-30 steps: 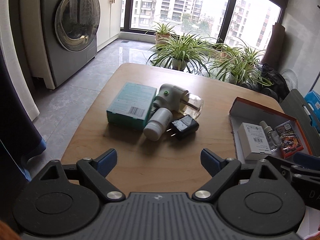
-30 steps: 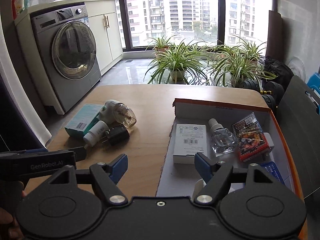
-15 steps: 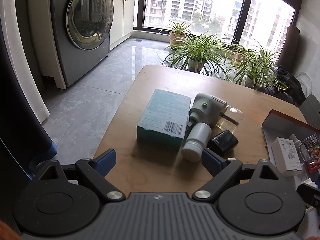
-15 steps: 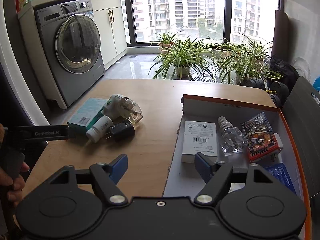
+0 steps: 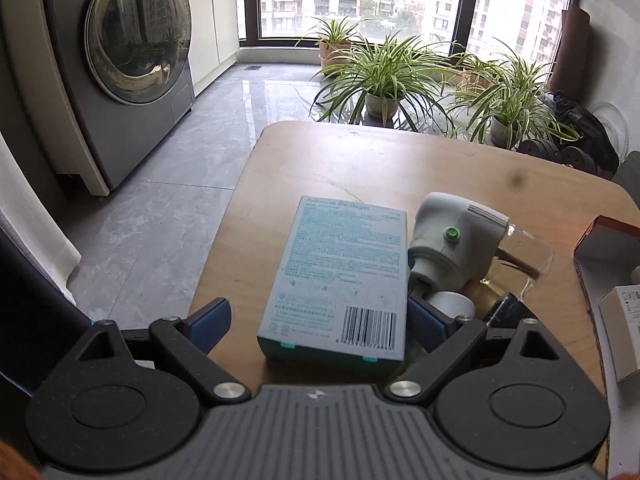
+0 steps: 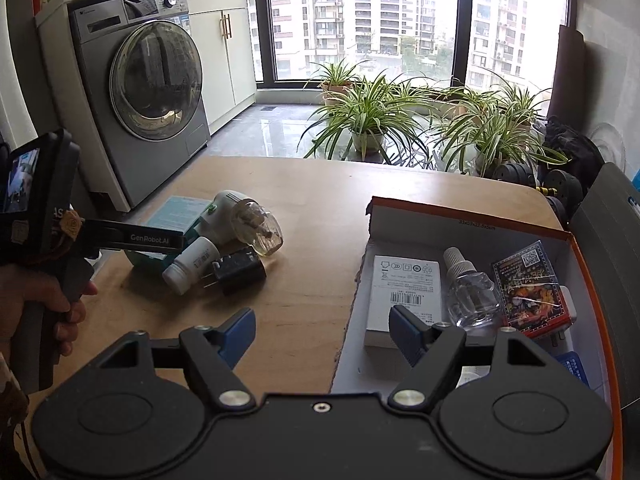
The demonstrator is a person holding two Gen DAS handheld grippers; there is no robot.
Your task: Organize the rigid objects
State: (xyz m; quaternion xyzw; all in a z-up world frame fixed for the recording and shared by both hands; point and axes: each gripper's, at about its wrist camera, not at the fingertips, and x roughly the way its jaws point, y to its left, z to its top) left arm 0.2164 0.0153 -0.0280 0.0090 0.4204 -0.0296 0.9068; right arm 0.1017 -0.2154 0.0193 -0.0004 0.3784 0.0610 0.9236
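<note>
A teal bandage box (image 5: 340, 276) lies on the wooden table (image 5: 360, 160), its near end between the open fingers of my left gripper (image 5: 320, 322). The fingers do not press on it. To its right lie a white plug-in vaporizer with a clear bottle (image 5: 460, 240), a white pill bottle (image 5: 452, 304) and a black charger (image 5: 508, 310). In the right wrist view the same pile shows: box (image 6: 176, 212), vaporizer (image 6: 244, 216), pill bottle (image 6: 190, 264), charger (image 6: 240, 270). My right gripper (image 6: 322, 332) is open and empty at the left edge of the orange-rimmed storage box (image 6: 460, 208).
The storage box holds a white carton (image 6: 406, 292), a clear refill bottle (image 6: 468, 288) and a card pack (image 6: 528, 288). A washing machine (image 6: 148, 92) stands left of the table, potted plants (image 6: 368, 120) behind it, and a grey chair (image 6: 608, 224) on the right.
My left gripper has moved forward and left, and its open fingers now straddle the near end of the bandage box. The right gripper has shifted only slightly.
</note>
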